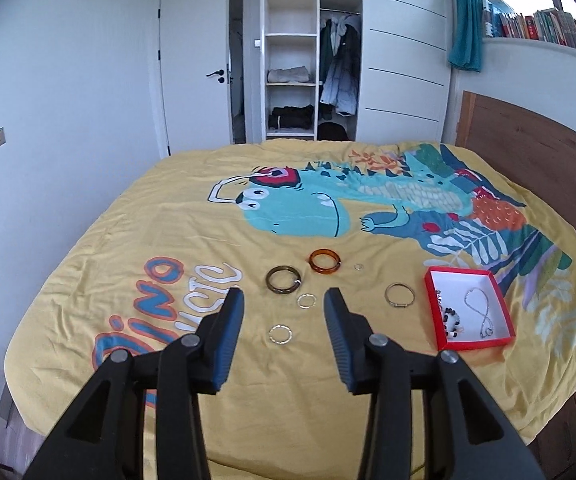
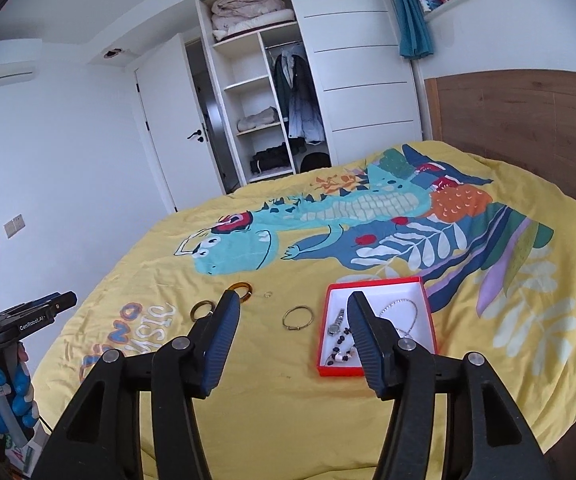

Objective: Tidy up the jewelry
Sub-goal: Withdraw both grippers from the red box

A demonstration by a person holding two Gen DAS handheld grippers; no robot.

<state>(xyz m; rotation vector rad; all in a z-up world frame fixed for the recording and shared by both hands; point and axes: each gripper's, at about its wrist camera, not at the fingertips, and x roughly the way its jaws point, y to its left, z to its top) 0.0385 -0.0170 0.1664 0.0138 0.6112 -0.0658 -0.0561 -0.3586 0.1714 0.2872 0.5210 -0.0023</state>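
Observation:
Loose jewelry lies on the yellow dinosaur bedspread (image 1: 247,420): a dark olive bangle (image 1: 283,279), an amber bangle (image 1: 325,261), a metal bangle (image 1: 399,296), a tiny ring (image 1: 358,267) and two thin pale rings (image 1: 306,300) (image 1: 280,335). To their right, a red box (image 1: 476,343) holds a silver necklace (image 1: 482,312) and a beaded bracelet (image 1: 450,318); the right wrist view also shows a watch (image 2: 335,324) in the box (image 2: 340,371). My left gripper (image 1: 283,298) hovers open above the rings, nothing between its fingers. My right gripper (image 2: 292,298) hangs open above the metal bangle (image 2: 298,319), holding nothing.
The left gripper (image 2: 65,300) shows at the left edge of the right wrist view, held by a hand in blue (image 2: 3,396). A wooden headboard (image 2: 528,120) bounds the bed on the right. Beyond its far edge stand an open wardrobe (image 1: 292,60) and a door (image 1: 195,80).

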